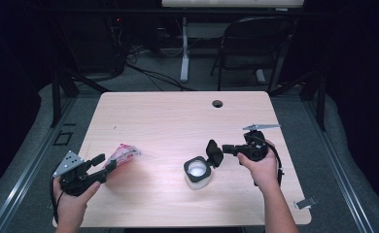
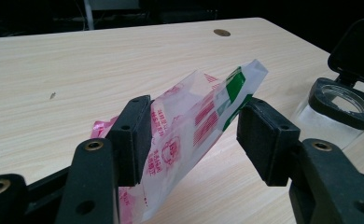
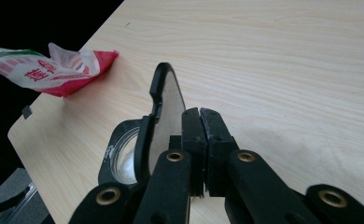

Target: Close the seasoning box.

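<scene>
A pink, white and green plastic packet (image 1: 123,155) (image 2: 189,130) is tilted up off the table at the front left. My left gripper (image 1: 105,162) (image 2: 196,135) is shut on it across its width, a pad on each side. A clear jar (image 1: 197,174) (image 2: 341,105) with a black rim stands at the front middle, and its black flip lid (image 1: 214,153) (image 3: 164,102) stands open. My right gripper (image 1: 226,149) (image 3: 201,121) is shut just beside the raised lid, pads together with nothing between them. The packet (image 3: 45,70) also lies beyond the jar rim (image 3: 119,154).
The light wooden table (image 1: 178,121) has a cable hole (image 1: 217,103) near its far edge. A small metal clip (image 1: 305,203) lies at the front right corner. A folding chair (image 1: 255,43) and a stand (image 1: 184,48) sit on the floor behind the table.
</scene>
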`<state>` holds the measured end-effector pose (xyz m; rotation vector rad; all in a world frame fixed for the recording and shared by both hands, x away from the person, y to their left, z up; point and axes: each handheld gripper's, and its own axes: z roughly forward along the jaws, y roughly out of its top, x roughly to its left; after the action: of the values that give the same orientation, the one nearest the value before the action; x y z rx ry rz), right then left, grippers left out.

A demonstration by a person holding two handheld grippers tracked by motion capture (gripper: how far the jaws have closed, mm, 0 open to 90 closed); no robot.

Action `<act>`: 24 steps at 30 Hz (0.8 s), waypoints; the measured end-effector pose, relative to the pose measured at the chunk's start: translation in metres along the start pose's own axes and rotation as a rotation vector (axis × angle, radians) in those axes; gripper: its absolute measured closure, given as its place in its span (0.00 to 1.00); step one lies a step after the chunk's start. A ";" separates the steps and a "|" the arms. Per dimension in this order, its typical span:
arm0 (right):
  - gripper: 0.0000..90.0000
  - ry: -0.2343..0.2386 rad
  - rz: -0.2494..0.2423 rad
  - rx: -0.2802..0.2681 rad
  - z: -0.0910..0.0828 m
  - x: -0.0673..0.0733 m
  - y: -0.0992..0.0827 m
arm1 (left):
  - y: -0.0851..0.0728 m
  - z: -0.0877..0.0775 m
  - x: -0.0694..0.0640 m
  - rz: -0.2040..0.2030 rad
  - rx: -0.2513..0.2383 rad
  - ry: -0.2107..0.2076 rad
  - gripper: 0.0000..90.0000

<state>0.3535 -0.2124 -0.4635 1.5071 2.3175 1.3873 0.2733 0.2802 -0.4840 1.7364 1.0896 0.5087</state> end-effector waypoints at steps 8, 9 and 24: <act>1.00 0.023 -0.006 -0.002 0.007 0.006 0.000 | -0.002 0.001 0.001 -0.007 0.008 0.004 0.50; 1.00 0.025 -0.005 -0.003 0.007 0.006 0.000 | -0.002 0.001 0.001 -0.004 0.009 0.004 0.50; 1.00 0.040 -0.017 -0.009 0.005 0.012 0.002 | -0.003 -0.001 -0.001 -0.003 0.003 0.009 0.50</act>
<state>0.3510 -0.1993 -0.4603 1.4676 2.3381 1.4344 0.2709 0.2803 -0.4865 1.7365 1.0995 0.5137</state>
